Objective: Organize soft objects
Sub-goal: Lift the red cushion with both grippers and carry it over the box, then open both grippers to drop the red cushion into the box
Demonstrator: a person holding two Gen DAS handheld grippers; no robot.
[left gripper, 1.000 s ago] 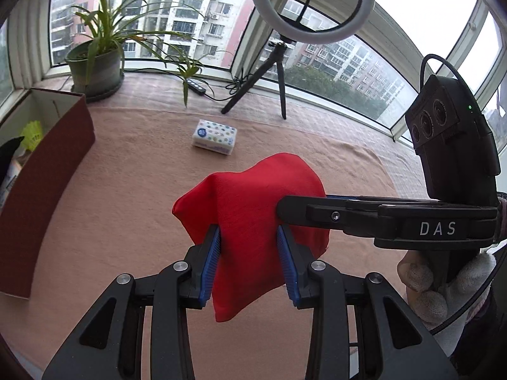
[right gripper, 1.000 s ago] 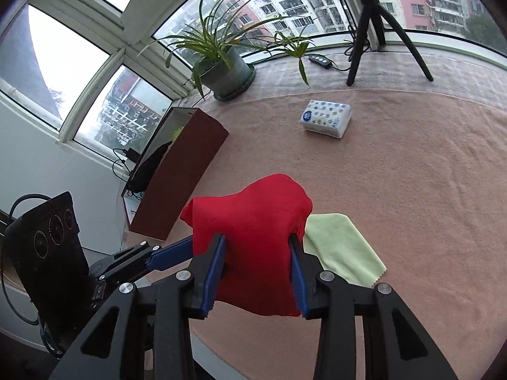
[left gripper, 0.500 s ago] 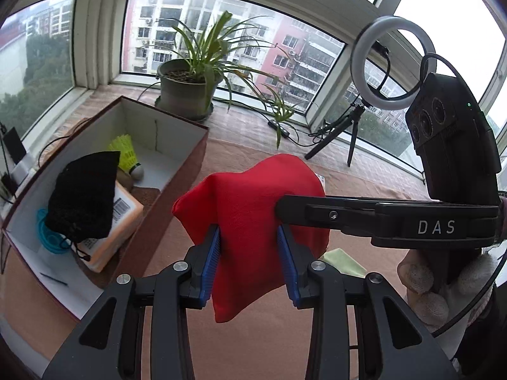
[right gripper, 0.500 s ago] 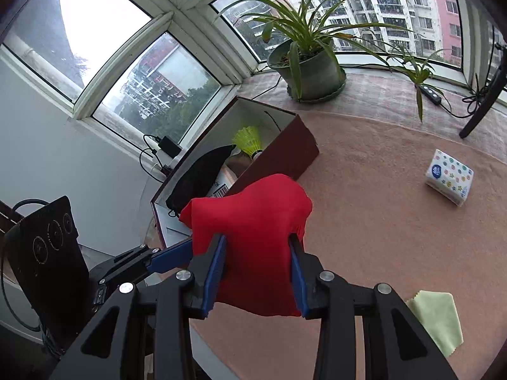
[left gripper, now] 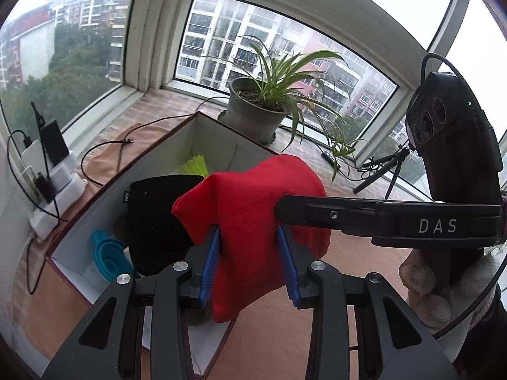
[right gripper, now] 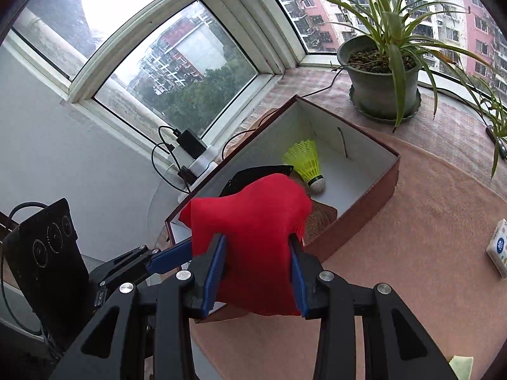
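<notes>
A folded red cloth (left gripper: 253, 209) hangs in the air, pinched from two sides. My left gripper (left gripper: 250, 262) is shut on its near part, blue pads pressed into the fabric. My right gripper (right gripper: 256, 272) is shut on the same red cloth (right gripper: 250, 221) from the other side; its arm crosses the left wrist view at the right. The cloth hangs over the near end of an open maroon box (right gripper: 377, 190) with a white inside. In the box lie a black cloth (left gripper: 152, 209), a yellow shuttlecock (right gripper: 305, 164) and a teal funnel (left gripper: 107, 250).
A potted spider plant (left gripper: 259, 110) stands behind the box on the sill. Chargers and cables (left gripper: 47, 171) lie left of the box. A patterned tissue pack (right gripper: 500, 247) and a corner of a pale green cloth (right gripper: 461, 367) rest on the tan mat. A tripod (left gripper: 386, 171) stands far right.
Both grippers have carried the red cloth leftwards across the mat, from above the green cloth to over the open box. The grip on the cloth is unchanged.
</notes>
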